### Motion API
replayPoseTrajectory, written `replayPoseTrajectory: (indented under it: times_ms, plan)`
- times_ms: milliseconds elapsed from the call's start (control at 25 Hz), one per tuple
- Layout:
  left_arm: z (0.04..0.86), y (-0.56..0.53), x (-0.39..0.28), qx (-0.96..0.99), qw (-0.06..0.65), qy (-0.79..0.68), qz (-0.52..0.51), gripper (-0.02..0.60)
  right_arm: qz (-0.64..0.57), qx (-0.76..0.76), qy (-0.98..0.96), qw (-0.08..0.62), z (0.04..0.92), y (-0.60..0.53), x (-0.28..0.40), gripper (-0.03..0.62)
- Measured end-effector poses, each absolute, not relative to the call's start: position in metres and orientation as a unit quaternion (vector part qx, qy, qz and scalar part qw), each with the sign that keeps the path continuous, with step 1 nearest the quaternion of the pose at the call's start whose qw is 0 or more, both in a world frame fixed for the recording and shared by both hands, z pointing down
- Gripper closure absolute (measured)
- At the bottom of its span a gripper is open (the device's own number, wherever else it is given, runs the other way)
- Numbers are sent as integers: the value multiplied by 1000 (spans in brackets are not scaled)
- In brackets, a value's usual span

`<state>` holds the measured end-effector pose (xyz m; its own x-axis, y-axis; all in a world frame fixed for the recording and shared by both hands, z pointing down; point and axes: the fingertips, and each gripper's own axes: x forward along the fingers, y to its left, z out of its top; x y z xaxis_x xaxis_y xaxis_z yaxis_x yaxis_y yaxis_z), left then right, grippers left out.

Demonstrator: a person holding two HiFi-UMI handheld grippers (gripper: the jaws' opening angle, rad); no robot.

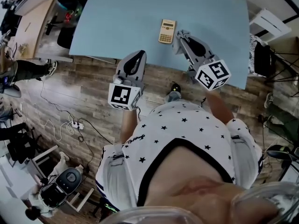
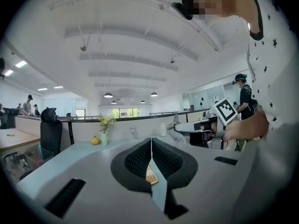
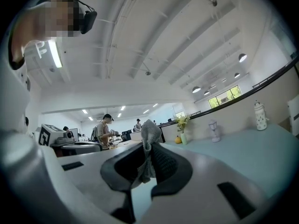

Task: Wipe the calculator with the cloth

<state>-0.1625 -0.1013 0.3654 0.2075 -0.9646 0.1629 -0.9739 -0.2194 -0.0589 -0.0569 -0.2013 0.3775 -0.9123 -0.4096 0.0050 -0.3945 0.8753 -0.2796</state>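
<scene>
While wiping had not yet begun, head view: calculator (image 1: 167, 31) lay flat at upper centre of blue worktop (image 1: 121, 22), untouched. Right tool (image 1: 180, 36) sat just right of it, likely staged for first stroke. Left tool (image 1: 138, 55) hung at lower worktop edge, apart from calculator, perhaps ready to steady it.

Left gripper view: jaws were pressed together, nothing held; calculator glimpsed below them.

Right gripper view: jaws were clamped on grey cloth (image 3: 148, 139), tuft poking above tips, gripped so fabric could rub keys.
</scene>
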Motion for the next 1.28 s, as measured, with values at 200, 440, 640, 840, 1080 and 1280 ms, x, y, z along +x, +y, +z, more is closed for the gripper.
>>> replayPoseTrajectory:
  times_ms: [200, 440, 640, 840, 1080, 1280]
  plan:
    - [369, -114, -161, 776, 26, -624, 92, 551, -147, -212, 966, 25, 386, -212, -56, 554]
    - [375, -133, -155, 787, 31, -609, 96, 551, -154, -231, 960, 21, 395, -227, -45, 554]
    - [381, -147, -158, 800, 35, -592, 96, 551, -159, -254, 954, 16, 402, -239, -46, 554]
    - [381, -175, -170, 818, 39, -566, 95, 551, -166, -278, 946, 12, 405, -257, -56, 554]
    - [378, -208, -187, 841, 36, -531, 101, 551, -175, -307, 935, -4, 415, -279, -77, 554]
    - [384, -229, -199, 853, 43, -509, 105, 551, -185, -325, 927, -28, 437, -295, -93, 554]
